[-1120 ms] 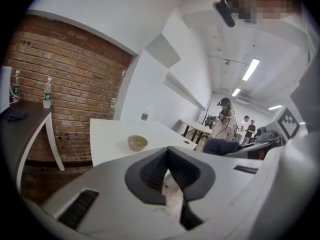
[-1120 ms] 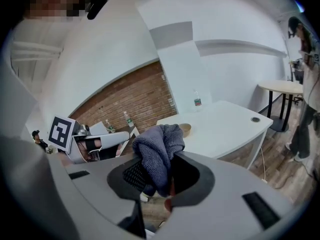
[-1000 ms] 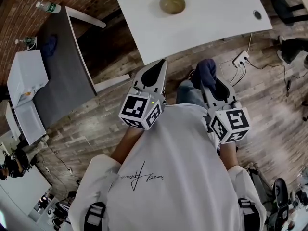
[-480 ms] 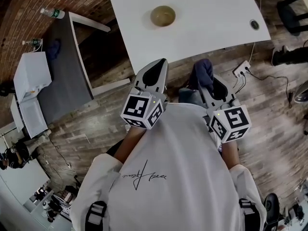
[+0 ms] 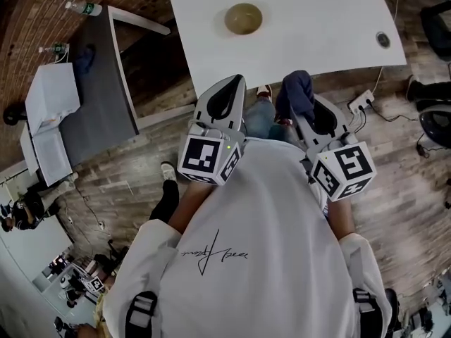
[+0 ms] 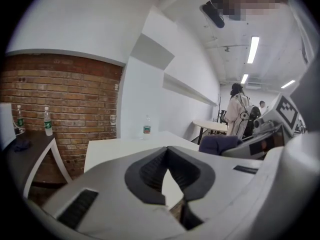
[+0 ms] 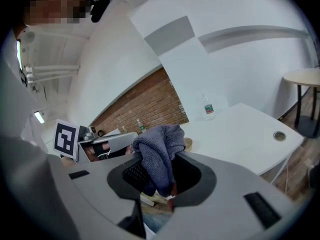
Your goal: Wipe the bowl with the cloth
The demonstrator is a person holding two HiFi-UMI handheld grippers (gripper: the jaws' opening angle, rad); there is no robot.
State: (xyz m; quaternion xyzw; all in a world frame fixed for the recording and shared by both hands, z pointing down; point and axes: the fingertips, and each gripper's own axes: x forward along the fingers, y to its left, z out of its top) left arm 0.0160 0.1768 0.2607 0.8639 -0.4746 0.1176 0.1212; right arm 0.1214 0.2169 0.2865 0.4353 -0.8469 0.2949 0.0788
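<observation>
A tan bowl [image 5: 244, 18] stands alone on the white table [image 5: 317, 20], well ahead of both grippers. My left gripper [image 5: 236, 83] hangs just short of the table's near edge, jaws shut with nothing between them [image 6: 167, 149]. My right gripper [image 5: 299, 105] is beside it, shut on a bunched blue-grey cloth [image 5: 299, 91]. In the right gripper view the cloth [image 7: 159, 144] sticks up out of the jaws and hides most of the bowl [image 7: 188, 144]. The left gripper view shows the cloth [image 6: 217, 143] off to its right.
A grey desk [image 5: 95, 111] with water bottles [image 5: 83, 8] and white boxes [image 5: 46, 104] stands at the left. A bottle [image 7: 209, 107] sits at the white table's far edge, a cable hole [image 5: 383, 39] near its right corner. A power strip [image 5: 365, 98] lies on the wooden floor.
Both grippers have moved forward together toward the table's near edge, and the table now sits closer in the head view. The cloth stays in the right gripper.
</observation>
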